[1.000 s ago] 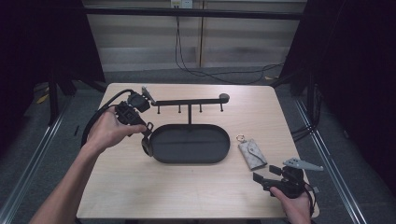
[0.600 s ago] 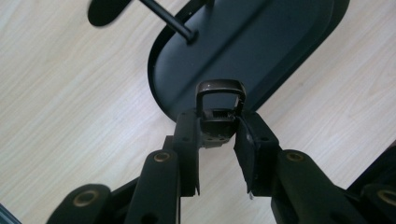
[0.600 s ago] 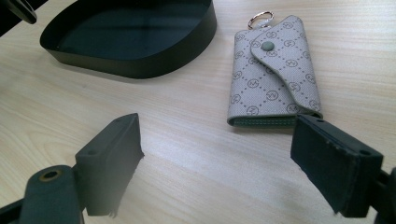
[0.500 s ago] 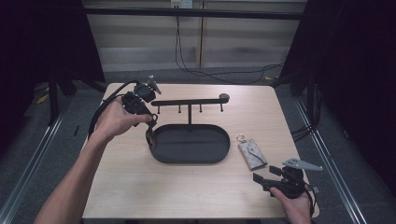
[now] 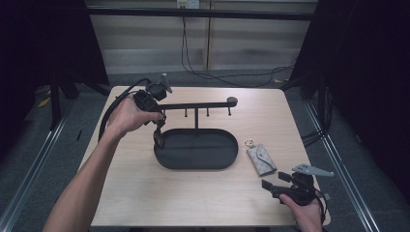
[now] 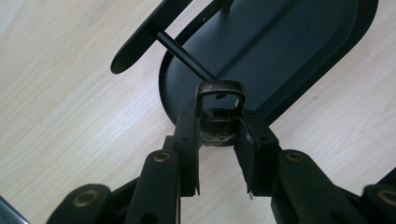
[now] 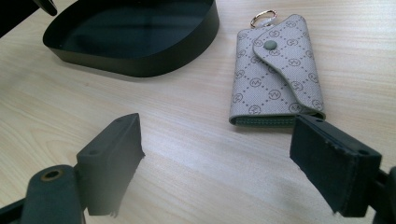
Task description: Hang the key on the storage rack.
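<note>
A black oval tray (image 5: 227,162) carries a post with a horizontal hook bar (image 5: 198,105). My left gripper (image 5: 158,137) hangs over the tray's left end, jaws pointing down, shut on a small dark key fob (image 6: 216,128) with a metal loop (image 6: 219,87). Below it lie the tray (image 6: 289,42) and the bar's rounded end (image 6: 140,44). A grey patterned key pouch (image 5: 261,158) with a gold ring lies right of the tray. My right gripper (image 5: 276,181) stands open near the front right, just short of the pouch (image 7: 275,70); nothing is between its pads (image 7: 112,154).
The tray's wall (image 7: 140,65) is to the left of the pouch in the right gripper view. Small hooks (image 5: 208,113) hang under the bar. Bare wooden tabletop (image 5: 169,198) stretches in front of the tray. A black cable (image 5: 109,113) loops from the left gripper.
My left gripper has moved away from me and slightly right, carrying the fob from the tray's left rim up toward the bar's left end. The right gripper has stayed put.
</note>
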`<state>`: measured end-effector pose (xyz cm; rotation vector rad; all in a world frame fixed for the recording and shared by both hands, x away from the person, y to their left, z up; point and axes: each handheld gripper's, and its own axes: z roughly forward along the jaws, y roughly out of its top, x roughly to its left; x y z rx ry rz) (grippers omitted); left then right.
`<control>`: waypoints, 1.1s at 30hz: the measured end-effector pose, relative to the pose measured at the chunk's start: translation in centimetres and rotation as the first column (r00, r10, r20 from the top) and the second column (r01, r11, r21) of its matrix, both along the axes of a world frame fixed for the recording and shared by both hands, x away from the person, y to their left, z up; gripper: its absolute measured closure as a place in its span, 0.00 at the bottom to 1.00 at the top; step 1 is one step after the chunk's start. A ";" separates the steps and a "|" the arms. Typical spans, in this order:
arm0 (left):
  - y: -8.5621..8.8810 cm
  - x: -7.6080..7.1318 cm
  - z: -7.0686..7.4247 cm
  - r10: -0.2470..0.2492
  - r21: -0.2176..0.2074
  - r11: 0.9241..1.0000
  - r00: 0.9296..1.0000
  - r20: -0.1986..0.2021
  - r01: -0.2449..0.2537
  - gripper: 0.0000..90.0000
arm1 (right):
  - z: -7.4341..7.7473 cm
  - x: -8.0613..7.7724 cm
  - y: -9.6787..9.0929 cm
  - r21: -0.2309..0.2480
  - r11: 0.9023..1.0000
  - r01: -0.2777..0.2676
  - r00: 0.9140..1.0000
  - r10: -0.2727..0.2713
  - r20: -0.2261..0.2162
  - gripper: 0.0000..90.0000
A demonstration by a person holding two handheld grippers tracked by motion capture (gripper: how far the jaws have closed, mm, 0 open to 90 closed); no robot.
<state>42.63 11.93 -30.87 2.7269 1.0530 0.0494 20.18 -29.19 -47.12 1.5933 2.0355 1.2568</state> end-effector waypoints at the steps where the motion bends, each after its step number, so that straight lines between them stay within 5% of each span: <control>1: 0.0 0.1 -0.1 0.002 -0.002 1.000 1.000 -0.003 -0.002 0.79 | 0.0 0.0 0.0 0.000 1.000 0.000 1.000 0.000 0.000 0.18; 17: -0.5 1.5 -0.3 0.055 -0.029 0.998 0.997 -0.047 -0.056 0.78 | 0.0 0.0 0.0 -0.001 1.000 -0.004 1.000 0.004 -0.003 0.18; 33: -0.6 1.5 -0.2 0.087 -0.007 0.996 0.996 -0.019 -0.087 0.69 | 0.0 0.1 0.0 -0.003 1.000 -0.006 1.000 0.006 -0.004 0.18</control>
